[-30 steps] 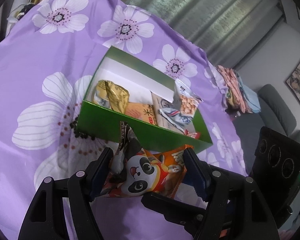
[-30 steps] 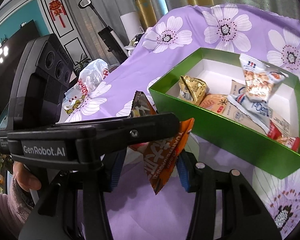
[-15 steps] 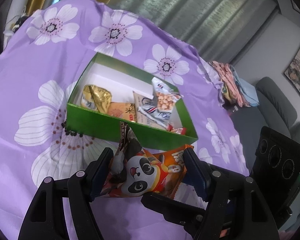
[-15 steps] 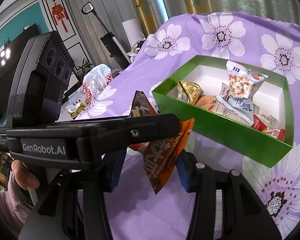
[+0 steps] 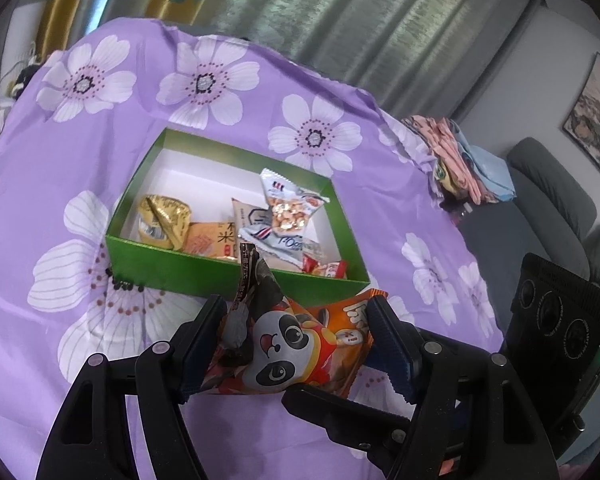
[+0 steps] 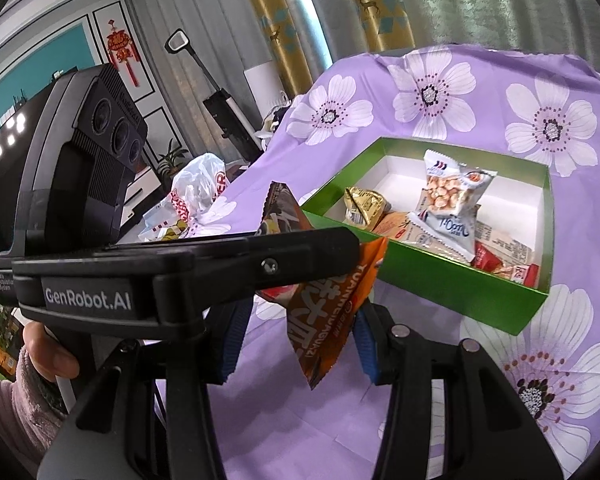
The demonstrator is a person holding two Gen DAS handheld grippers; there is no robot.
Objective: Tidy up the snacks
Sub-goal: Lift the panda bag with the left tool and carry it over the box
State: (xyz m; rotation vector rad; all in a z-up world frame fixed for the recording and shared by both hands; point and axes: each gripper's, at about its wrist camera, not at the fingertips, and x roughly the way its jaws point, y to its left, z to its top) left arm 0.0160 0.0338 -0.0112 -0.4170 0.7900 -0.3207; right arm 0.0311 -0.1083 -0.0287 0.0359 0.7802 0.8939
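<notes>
Here the left gripper (image 5: pixel 296 344) is clamped across the width of the orange panda snack packet (image 5: pixel 300 344), pads pressing on both ends, packet held in the air short of the box. The right gripper (image 6: pixel 296 340) stands partly open around the packet's orange end; whether its pads bite on it I cannot tell.

Step in hand, I judge: carrying the packet to the green box (image 5: pixel 236 276). The next move calls for going forward over the near wall, then letting go above the bare white floor at the back.

Already in the box: gold packet (image 5: pixel 164 218), peanut packet (image 5: pixel 290 208) and flat packs along the near side.

Only the left view shows the panda face and the folded clothes (image 5: pixel 460 164) past the purple floral cloth (image 5: pixel 60 160). Only the right view shows the holding hand (image 6: pixel 48 354) and a white plastic bag (image 6: pixel 198 188).
</notes>
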